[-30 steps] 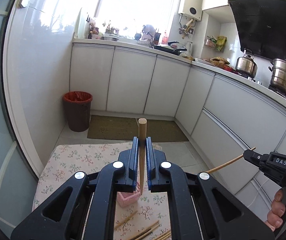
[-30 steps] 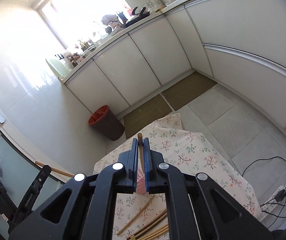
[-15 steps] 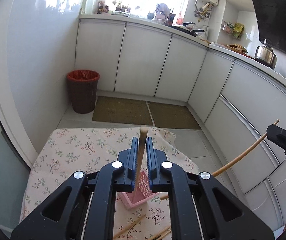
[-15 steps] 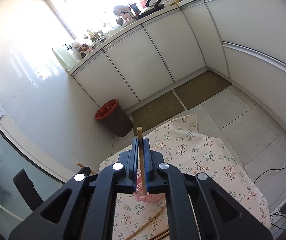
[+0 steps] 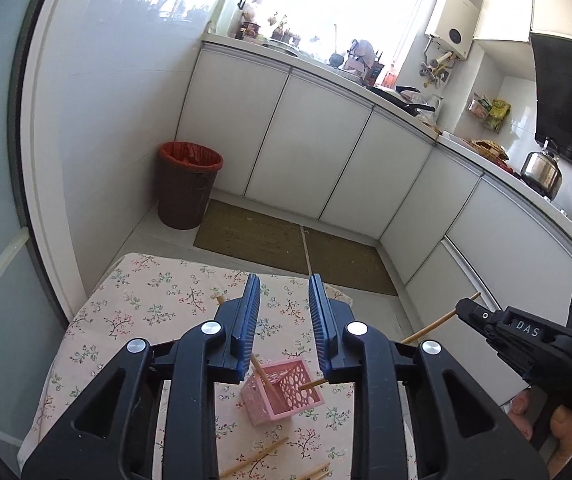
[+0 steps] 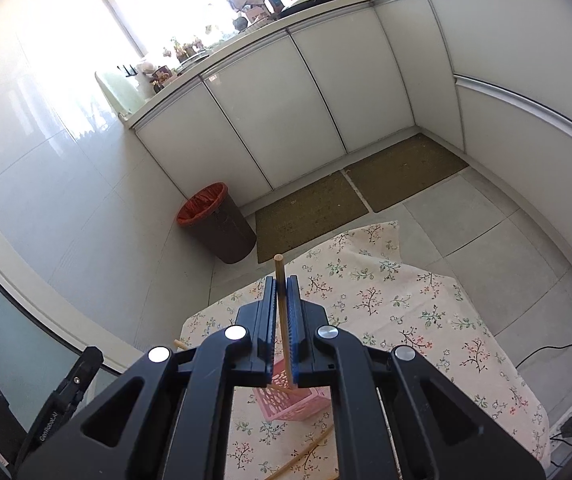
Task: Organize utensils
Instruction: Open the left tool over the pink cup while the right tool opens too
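A pink perforated basket (image 5: 282, 394) stands on the floral tablecloth (image 5: 134, 312); it also shows in the right wrist view (image 6: 289, 402). My left gripper (image 5: 282, 308) is open above it. A chopstick (image 5: 264, 378) leans in the basket, free of the pads. My right gripper (image 6: 284, 300) is shut on a chopstick (image 6: 282, 304) whose lower end reaches down to the basket. The right gripper also shows in the left wrist view (image 5: 469, 312), holding its chopstick (image 5: 437, 324). Loose chopsticks (image 5: 254, 460) lie near the basket.
A brown bin with a red liner (image 5: 188, 190) stands on the floor by the wall. White cabinets (image 5: 305, 160) and floor mats (image 5: 254, 236) lie beyond the table. A power strip with cable (image 6: 565, 426) lies on the floor at right.
My left gripper has opened and let its chopstick drop into the pink basket. My right gripper has brought its chopstick lower, over the basket.
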`<state>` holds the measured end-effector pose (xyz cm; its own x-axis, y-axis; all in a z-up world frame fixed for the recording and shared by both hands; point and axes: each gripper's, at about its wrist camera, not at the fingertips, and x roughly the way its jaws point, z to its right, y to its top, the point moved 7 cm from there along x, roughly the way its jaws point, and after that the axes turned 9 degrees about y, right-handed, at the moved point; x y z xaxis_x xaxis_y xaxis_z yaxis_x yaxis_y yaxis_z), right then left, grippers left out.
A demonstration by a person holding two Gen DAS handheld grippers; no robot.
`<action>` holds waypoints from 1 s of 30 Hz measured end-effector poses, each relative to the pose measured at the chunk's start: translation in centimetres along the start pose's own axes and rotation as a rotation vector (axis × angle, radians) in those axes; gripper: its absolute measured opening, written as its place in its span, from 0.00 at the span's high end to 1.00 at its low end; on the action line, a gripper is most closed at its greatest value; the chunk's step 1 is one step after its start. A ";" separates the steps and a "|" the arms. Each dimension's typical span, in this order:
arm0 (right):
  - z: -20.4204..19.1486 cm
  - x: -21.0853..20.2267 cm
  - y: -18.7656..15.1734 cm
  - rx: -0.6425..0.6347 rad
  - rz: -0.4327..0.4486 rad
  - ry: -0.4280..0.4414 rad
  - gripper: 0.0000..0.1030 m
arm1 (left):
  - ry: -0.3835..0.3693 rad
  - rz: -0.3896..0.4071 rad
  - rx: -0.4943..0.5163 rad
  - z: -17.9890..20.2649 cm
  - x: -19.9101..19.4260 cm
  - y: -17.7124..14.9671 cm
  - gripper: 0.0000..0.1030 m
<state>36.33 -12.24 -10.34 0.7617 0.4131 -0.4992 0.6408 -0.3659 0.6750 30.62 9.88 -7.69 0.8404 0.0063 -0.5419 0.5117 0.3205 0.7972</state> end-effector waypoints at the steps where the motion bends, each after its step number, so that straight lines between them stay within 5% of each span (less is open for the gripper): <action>1: -0.2 0.6 -0.2 -0.012 -0.007 -0.004 0.95 | 0.003 -0.005 -0.004 -0.2 0.1 -0.1 0.76; 6: -0.5 2.5 -1.4 -0.060 -0.031 -0.042 0.88 | 0.021 -0.049 0.019 -0.4 1.0 -0.8 0.72; 8: -0.3 2.4 -1.9 -0.070 -0.031 -0.061 0.66 | 0.023 -0.069 0.039 -0.4 1.2 -1.2 0.71; 9: -0.3 2.3 -2.0 -0.075 -0.030 -0.072 0.62 | 0.025 -0.074 0.047 -0.3 1.2 -1.4 0.69; 25: 1.0 -2.5 -4.4 -0.099 -0.009 -0.155 0.29 | 0.050 -0.068 0.134 1.5 -1.0 -3.2 0.29; 30: 1.8 -4.0 -4.6 -0.066 0.010 -0.172 0.15 | 0.067 -0.086 0.158 1.5 -1.4 -4.3 0.25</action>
<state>30.50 -13.72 -12.45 0.7769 0.2590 -0.5738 0.6296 -0.3114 0.7118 27.52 7.11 -9.92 0.7811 0.0498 -0.6224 0.6075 0.1696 0.7760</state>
